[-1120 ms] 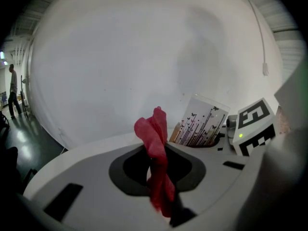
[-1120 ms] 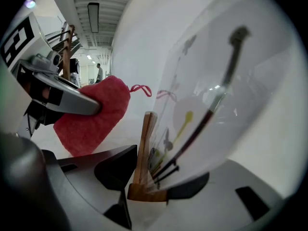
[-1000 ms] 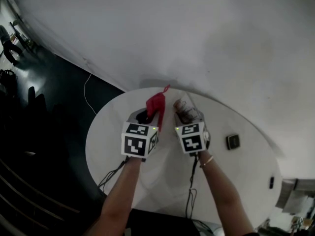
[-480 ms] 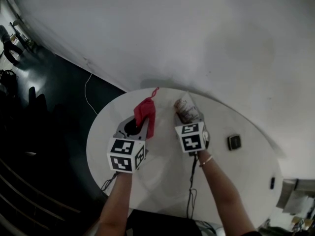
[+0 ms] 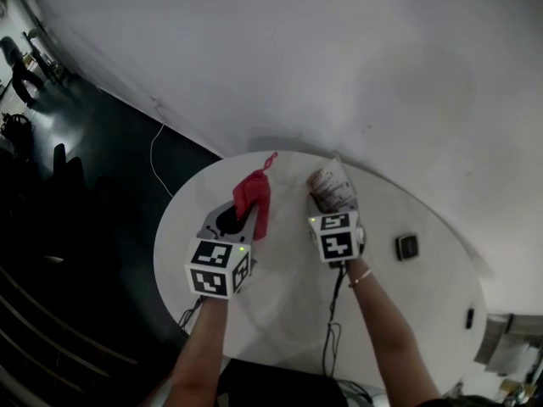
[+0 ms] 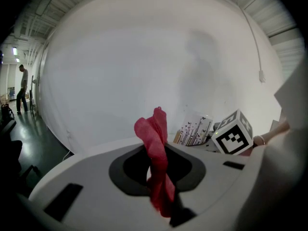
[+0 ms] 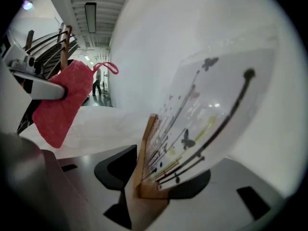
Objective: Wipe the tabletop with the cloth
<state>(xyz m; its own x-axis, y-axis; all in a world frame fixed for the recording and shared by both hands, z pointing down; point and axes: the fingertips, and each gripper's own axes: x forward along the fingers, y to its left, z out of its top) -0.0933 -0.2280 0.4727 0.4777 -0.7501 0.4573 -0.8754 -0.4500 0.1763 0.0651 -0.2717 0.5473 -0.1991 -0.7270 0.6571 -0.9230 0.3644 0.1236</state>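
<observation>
My left gripper (image 5: pixel 244 217) is shut on a red cloth (image 5: pixel 253 199) over the left half of the round white table (image 5: pixel 280 312). In the left gripper view the cloth (image 6: pixel 156 150) stands bunched up between the jaws of that gripper (image 6: pixel 161 182). From the right gripper view the cloth (image 7: pixel 65 102) hangs off the tabletop. My right gripper (image 5: pixel 332 207) is shut on a printed box (image 5: pixel 330 186) with butterfly marks, a brown cardboard edge and a clear front (image 7: pixel 192 129), held tilted at the table's far side.
A small black square object (image 5: pixel 406 246) lies on the table right of my right hand. Another small dark thing (image 5: pixel 468 315) sits near the right rim. Cables (image 5: pixel 333 329) trail off the near edge. Dark floor lies left; a white wall rises behind.
My left gripper has drawn the red cloth leftward and nearer to me, away from the box. The right gripper and its box have kept still.
</observation>
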